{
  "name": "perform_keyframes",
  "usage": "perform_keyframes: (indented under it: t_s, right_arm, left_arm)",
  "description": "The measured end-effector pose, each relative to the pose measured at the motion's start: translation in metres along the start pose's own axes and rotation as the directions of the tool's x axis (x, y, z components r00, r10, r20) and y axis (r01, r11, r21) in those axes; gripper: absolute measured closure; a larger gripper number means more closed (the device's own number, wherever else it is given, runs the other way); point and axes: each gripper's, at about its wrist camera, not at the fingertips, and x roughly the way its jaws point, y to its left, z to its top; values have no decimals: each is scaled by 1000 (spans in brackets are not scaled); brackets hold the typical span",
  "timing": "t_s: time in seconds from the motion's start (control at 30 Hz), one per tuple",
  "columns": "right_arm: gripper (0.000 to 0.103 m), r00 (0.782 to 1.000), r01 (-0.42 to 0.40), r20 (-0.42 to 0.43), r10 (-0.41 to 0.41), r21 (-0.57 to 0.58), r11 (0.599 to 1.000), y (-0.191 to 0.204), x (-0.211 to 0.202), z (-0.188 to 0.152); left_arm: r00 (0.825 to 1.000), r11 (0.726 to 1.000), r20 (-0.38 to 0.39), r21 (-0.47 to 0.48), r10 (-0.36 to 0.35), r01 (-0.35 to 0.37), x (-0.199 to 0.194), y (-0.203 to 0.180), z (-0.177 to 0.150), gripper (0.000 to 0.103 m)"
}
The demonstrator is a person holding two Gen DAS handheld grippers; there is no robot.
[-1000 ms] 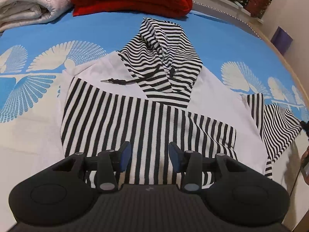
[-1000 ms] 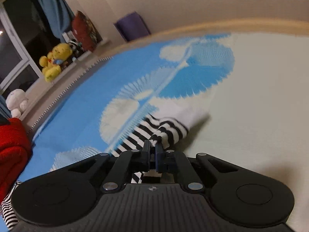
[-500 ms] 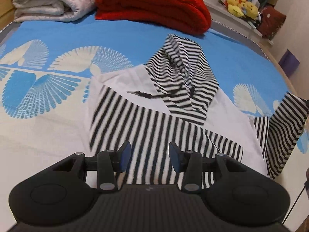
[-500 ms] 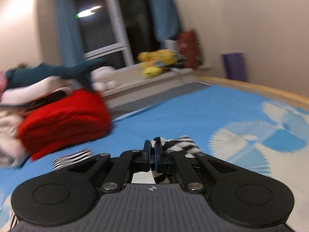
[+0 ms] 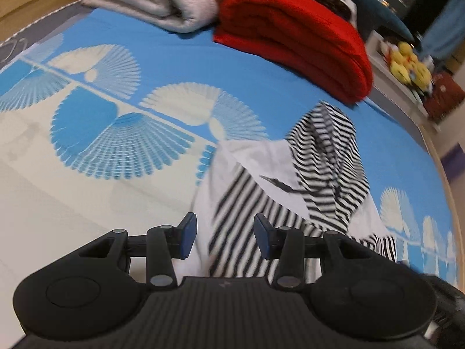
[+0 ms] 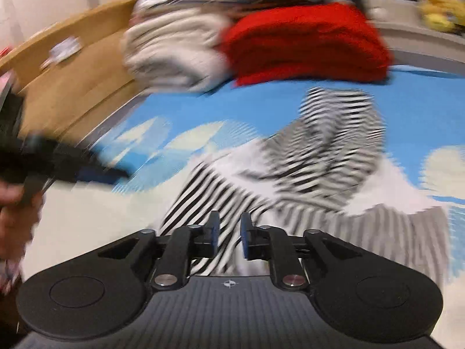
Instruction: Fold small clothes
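While the striped hoodie [image 5: 293, 218] lies hood-first toward the bed's head, right gripper [image 6: 229, 234], fingers opening empty, hovers over its body; left gripper [image 5: 222, 237] half-open, empty.

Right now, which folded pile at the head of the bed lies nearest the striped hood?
The red folded blanket; its corner nearly meets the black-and-white striped hood, while the cream folded blanket lies farther away.
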Motion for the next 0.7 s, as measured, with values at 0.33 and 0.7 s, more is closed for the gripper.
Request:
perform_keyframes:
  t_s: [0.33,0.7]
  right_arm:
    - [54,956,271,43,-289,239,932,-42,-35,-30]
    - [54,933,307,-279,-226,294,905,-69,24,-72]
  left_arm:
    - [996,998,-70,32,-55,57,17,-23,-20,55]
    - [966,930,-191,291,-174,225,57,-128,-87,55]
